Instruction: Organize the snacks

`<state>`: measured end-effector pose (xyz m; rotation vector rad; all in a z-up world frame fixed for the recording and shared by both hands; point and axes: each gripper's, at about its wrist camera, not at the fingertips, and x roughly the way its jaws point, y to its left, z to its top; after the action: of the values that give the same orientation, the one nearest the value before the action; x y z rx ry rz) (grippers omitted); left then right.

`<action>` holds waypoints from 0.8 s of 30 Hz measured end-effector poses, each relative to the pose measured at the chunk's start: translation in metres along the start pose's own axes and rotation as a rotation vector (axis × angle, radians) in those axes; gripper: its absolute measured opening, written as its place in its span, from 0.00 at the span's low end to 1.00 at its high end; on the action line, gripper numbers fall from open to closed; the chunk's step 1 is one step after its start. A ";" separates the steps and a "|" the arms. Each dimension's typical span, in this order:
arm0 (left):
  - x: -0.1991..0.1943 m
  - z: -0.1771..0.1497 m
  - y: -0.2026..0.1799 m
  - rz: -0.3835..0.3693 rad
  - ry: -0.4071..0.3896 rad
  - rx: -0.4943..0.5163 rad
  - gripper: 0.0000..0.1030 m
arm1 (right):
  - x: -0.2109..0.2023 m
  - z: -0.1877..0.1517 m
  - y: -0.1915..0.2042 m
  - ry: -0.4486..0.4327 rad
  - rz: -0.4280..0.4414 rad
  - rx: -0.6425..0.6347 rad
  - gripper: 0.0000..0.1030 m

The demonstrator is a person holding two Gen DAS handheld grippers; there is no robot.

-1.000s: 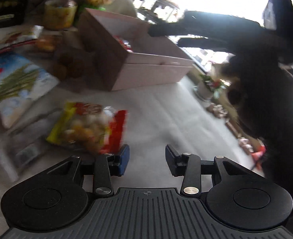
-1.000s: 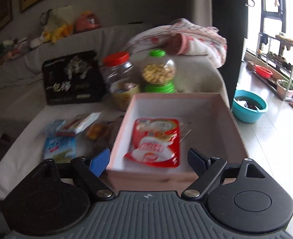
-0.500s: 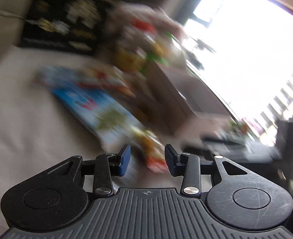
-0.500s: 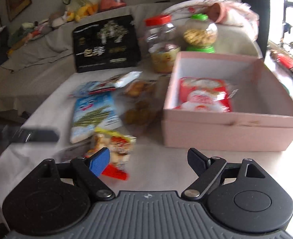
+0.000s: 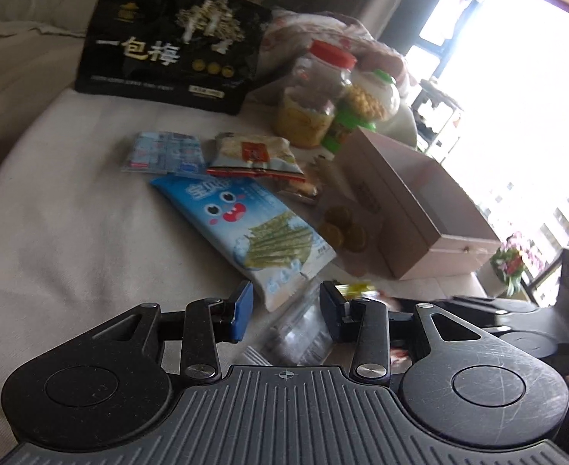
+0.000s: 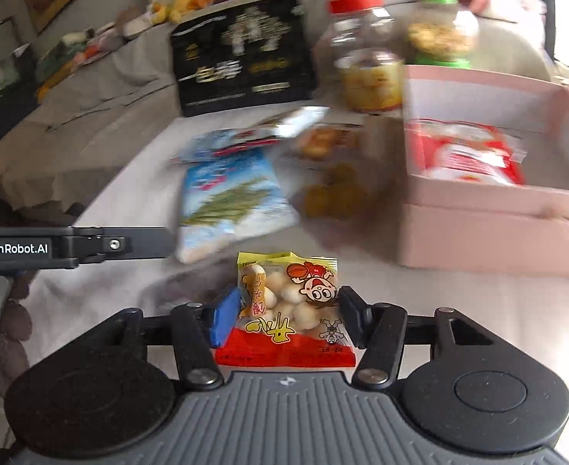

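A yellow and red snack packet (image 6: 284, 310) lies on the white cloth between the fingers of my right gripper (image 6: 288, 316). Its jaws are closing and both pads touch the packet's sides. The pink box (image 6: 497, 232) stands to the right with a red packet (image 6: 466, 155) inside. My left gripper (image 5: 286, 310) hangs open over the cloth, holding nothing, just short of a blue seaweed-stick packet (image 5: 253, 228) and above a clear wrapper (image 5: 303, 333). In the right wrist view the left gripper (image 6: 71, 248) reaches in from the left edge.
A black bag (image 5: 168, 38) leans at the back. A red-lidded jar (image 5: 315, 93) and a green-lidded jar (image 5: 369, 100) stand behind the pink box (image 5: 420, 209). Small packets (image 5: 253, 151) and a pack of round yellow snacks (image 5: 342, 224) lie beside the box.
My right gripper came away from over the box, sank to the yellow and red packet, and narrowed around it. The left gripper swung from that packet toward the blue one.
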<state>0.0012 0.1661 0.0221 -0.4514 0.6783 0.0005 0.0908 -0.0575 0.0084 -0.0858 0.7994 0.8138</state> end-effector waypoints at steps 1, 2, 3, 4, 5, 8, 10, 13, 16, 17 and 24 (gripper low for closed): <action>0.004 0.000 -0.004 -0.002 0.009 0.022 0.42 | -0.005 -0.004 -0.006 -0.003 -0.025 0.008 0.54; 0.008 -0.001 -0.009 -0.002 0.022 0.047 0.42 | -0.009 -0.008 -0.012 -0.004 -0.044 0.016 0.54; 0.013 -0.002 -0.014 0.003 0.036 0.075 0.42 | -0.014 -0.013 -0.018 -0.007 -0.055 0.024 0.54; 0.017 -0.003 -0.020 0.013 0.047 0.107 0.42 | -0.020 -0.018 -0.023 -0.012 -0.058 0.032 0.54; 0.021 -0.005 -0.026 0.023 0.056 0.142 0.42 | -0.026 -0.022 -0.028 -0.015 -0.057 0.037 0.54; 0.029 -0.010 -0.045 0.039 0.076 0.250 0.42 | -0.042 -0.032 -0.035 -0.019 -0.043 0.035 0.57; 0.032 -0.013 -0.055 0.039 0.087 0.307 0.42 | -0.046 -0.032 -0.038 -0.035 -0.044 0.035 0.64; 0.035 -0.016 -0.066 0.056 0.093 0.351 0.43 | -0.045 -0.018 -0.045 -0.085 -0.081 0.038 0.66; 0.034 -0.016 -0.067 0.073 0.096 0.354 0.43 | -0.037 0.000 -0.058 -0.117 -0.059 0.091 0.67; 0.033 -0.016 -0.066 0.079 0.096 0.356 0.43 | -0.033 0.006 -0.062 -0.122 -0.045 0.110 0.67; 0.031 -0.011 -0.056 0.107 0.103 0.350 0.43 | -0.010 0.030 -0.066 -0.122 -0.006 0.134 0.68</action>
<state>0.0265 0.1068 0.0180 -0.0783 0.7858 -0.0406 0.1494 -0.0989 0.0217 0.0807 0.7358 0.7507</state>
